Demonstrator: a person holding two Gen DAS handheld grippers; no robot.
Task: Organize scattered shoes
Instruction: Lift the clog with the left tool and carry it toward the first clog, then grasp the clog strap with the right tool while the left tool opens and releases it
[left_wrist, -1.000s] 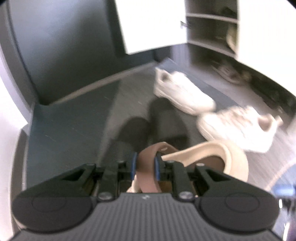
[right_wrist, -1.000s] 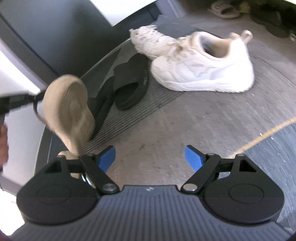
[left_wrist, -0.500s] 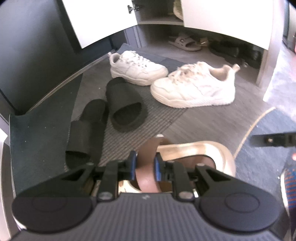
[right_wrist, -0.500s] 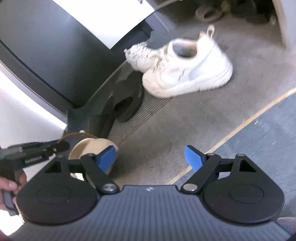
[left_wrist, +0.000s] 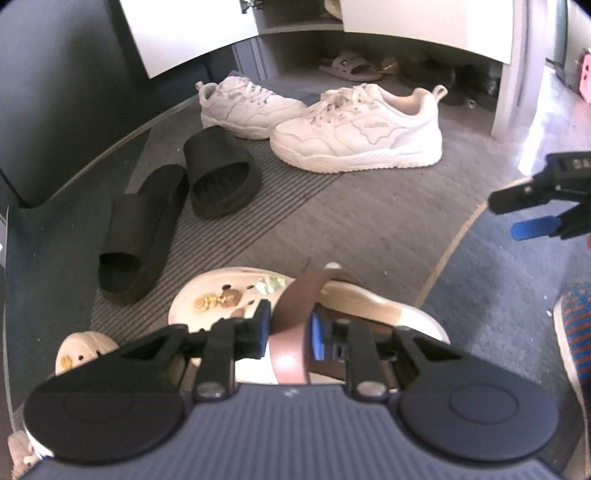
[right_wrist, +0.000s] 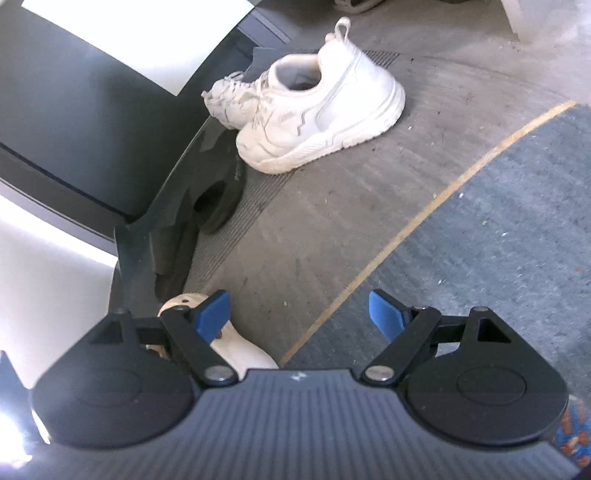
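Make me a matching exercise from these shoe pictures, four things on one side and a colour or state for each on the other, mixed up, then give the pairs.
Things:
1. slides
2. sneakers
3. clog strap
4. right gripper

States:
A. brown, between the left gripper's blue pads
B. white, side by side near the cabinet
C. open, holding nothing
D. black, lying on the ribbed mat

Pairs: 1-D, 2-B, 3-A, 4-C
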